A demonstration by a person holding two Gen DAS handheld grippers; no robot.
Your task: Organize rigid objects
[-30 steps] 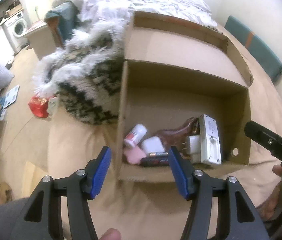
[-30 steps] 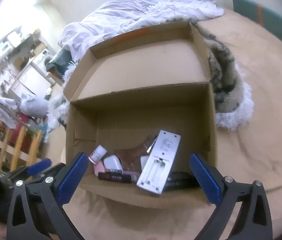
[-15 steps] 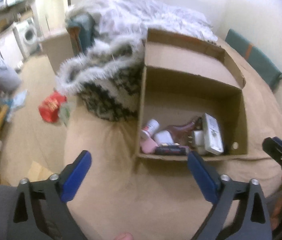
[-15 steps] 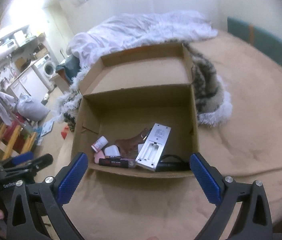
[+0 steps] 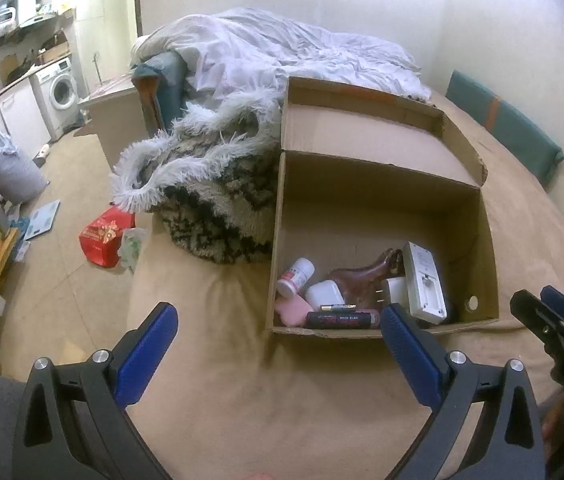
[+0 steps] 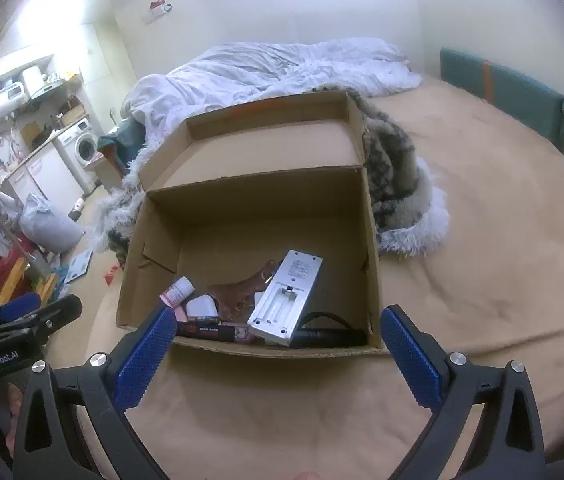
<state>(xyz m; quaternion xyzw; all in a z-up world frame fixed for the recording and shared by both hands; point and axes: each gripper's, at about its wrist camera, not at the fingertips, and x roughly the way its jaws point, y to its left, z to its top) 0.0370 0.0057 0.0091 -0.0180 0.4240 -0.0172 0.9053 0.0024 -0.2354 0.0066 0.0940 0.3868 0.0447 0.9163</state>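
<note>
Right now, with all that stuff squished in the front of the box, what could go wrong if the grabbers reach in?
The things are heaped against the cardboard box's front wall, so the right gripper might catch two at once. The white remote lies tilted on the pile with its battery slot open; a nudge could make it slide. The black cable under it might snag and drag things along. Both grippers, left too, are open and hold nothing.

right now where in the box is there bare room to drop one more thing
The cardboard box floor is bare along the back wall and the far right corner. The near edge is crowded: white bottle, black marker, battery case.
</note>
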